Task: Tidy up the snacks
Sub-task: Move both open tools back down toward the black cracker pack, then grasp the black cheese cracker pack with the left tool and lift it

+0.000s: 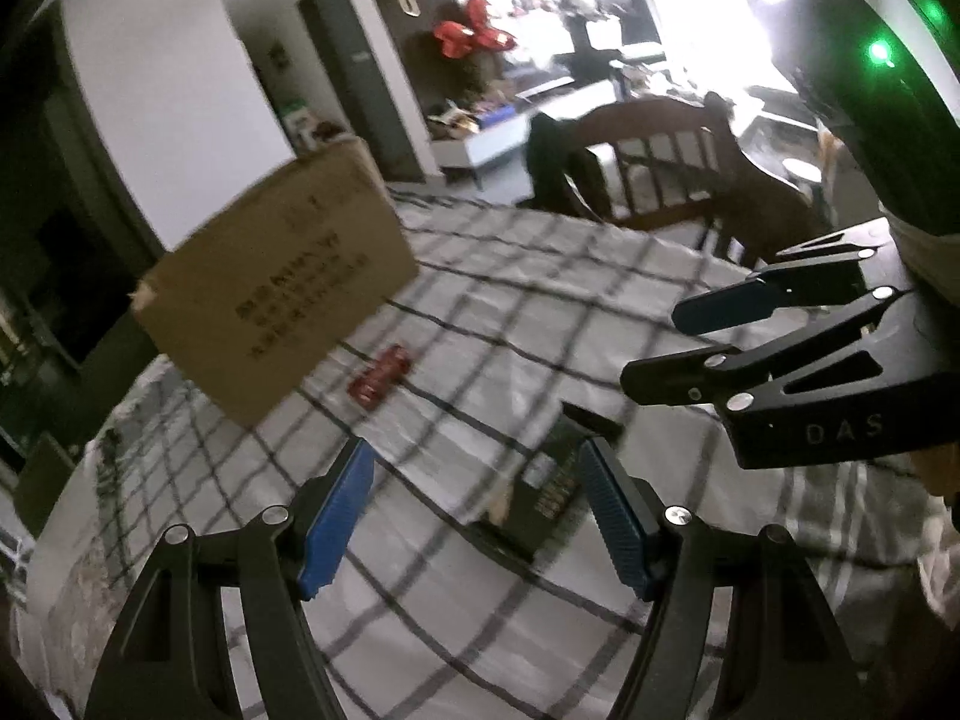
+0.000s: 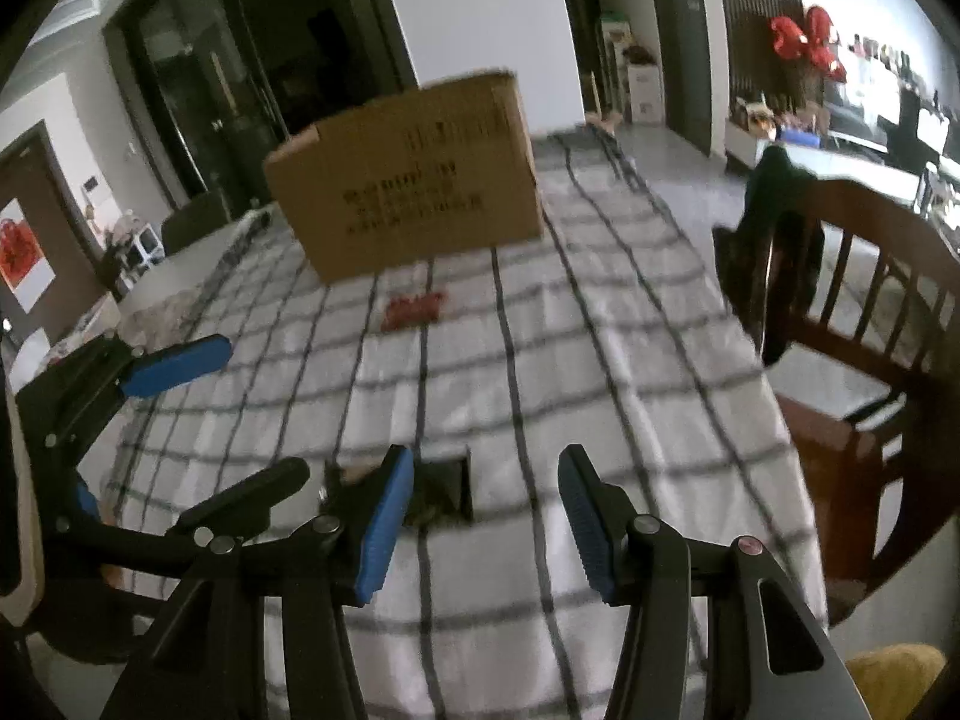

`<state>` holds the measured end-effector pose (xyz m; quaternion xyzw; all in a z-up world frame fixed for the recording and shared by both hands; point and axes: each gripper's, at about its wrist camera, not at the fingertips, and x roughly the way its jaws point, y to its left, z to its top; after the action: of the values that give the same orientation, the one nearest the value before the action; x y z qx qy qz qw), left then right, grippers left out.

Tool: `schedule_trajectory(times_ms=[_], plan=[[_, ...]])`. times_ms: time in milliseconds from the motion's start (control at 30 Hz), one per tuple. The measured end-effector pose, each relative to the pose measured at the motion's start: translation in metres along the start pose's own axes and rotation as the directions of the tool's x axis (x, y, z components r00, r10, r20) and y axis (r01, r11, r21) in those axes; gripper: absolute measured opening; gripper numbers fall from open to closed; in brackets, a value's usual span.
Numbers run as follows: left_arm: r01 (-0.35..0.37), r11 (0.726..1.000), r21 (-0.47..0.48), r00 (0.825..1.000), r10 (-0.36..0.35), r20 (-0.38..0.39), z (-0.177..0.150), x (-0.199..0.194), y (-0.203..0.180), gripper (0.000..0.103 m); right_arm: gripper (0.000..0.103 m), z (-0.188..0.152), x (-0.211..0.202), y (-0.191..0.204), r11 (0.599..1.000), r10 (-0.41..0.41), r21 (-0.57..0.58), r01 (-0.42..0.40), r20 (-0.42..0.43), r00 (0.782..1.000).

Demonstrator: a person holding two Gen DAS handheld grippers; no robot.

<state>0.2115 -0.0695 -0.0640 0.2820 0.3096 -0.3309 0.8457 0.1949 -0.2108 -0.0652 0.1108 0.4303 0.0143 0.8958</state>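
A dark snack packet [image 1: 543, 489] lies flat on the checked tablecloth [image 1: 480, 312], just beyond my left gripper [image 1: 477, 516]. That gripper is open with nothing between its blue pads [image 1: 336, 516]. In the right wrist view the same dark packet [image 2: 441, 489] sits beyond the left finger of my right gripper [image 2: 485, 525], which is also open and holds nothing. A small red snack pack [image 1: 381, 384] [image 2: 414, 309] lies farther out, in front of a cardboard box [image 1: 282, 294] [image 2: 408, 180]. Each view shows the other tool: the right gripper [image 1: 678, 348] and the left gripper [image 2: 264, 408].
A wooden chair [image 2: 870, 324] with a dark garment [image 2: 774, 240] draped over it stands at the table's right edge [image 2: 774, 420]. Behind the table are dark doorways, a low white cabinet with clutter [image 1: 480, 132] and red decorations [image 1: 474, 33]. The picture is motion-blurred.
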Motion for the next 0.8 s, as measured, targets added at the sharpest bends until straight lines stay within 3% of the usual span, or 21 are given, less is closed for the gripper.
schedule_trajectory(times_ms=[300, 800], plan=[[0.111, 0.992, 0.061, 0.992, -0.107, -0.07, -0.011, 0.033, -0.007, 0.07, 0.052, -0.018, 0.019, -0.002, 0.998, -0.045, 0.033, 0.048, -0.077, 0.996], [0.226, 0.974, 0.027, 0.969, -0.222, -0.105, -0.017, 0.062, -0.003, 0.054, 0.051, -0.02, 0.032, -0.002, 0.996, -0.074, 0.041, 0.079, -0.11, 0.991]])
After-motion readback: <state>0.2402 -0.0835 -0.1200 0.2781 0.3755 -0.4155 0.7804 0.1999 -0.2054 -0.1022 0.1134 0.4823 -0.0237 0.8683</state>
